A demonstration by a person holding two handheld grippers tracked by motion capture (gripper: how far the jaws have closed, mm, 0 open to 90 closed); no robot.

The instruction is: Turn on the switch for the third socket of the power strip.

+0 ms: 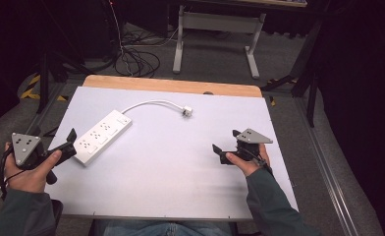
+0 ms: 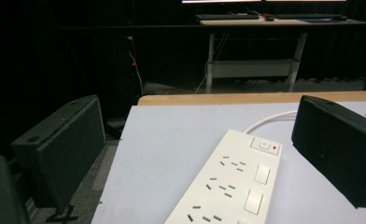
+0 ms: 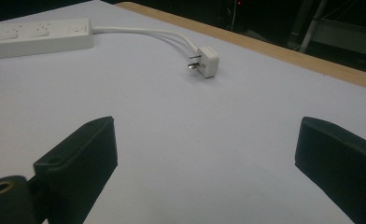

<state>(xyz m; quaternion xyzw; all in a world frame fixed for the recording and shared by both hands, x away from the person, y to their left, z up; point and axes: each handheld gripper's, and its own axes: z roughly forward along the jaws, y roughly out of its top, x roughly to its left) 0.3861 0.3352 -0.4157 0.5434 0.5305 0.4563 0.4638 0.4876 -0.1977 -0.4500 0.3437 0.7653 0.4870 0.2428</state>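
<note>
A white power strip [image 1: 102,136] lies aslant on the left part of the pale table [image 1: 180,167], its cord [image 1: 151,103] curving right to the plug [image 1: 186,111]. The left gripper [image 1: 71,142] sits at the strip's near end, jaws spread wide and empty; in its own view the strip's near end is cut off. The right gripper [image 1: 225,146] rests well apart on the right, jaws likewise released, holding nothing

I work in a lab or recording studio: black curtains [image 1: 362,73] all round, loose cables [image 1: 136,61] on grey carpet, a keyboard desk [image 2: 265,21] beyond my surface's [image 1: 180,162] far edge.
</note>
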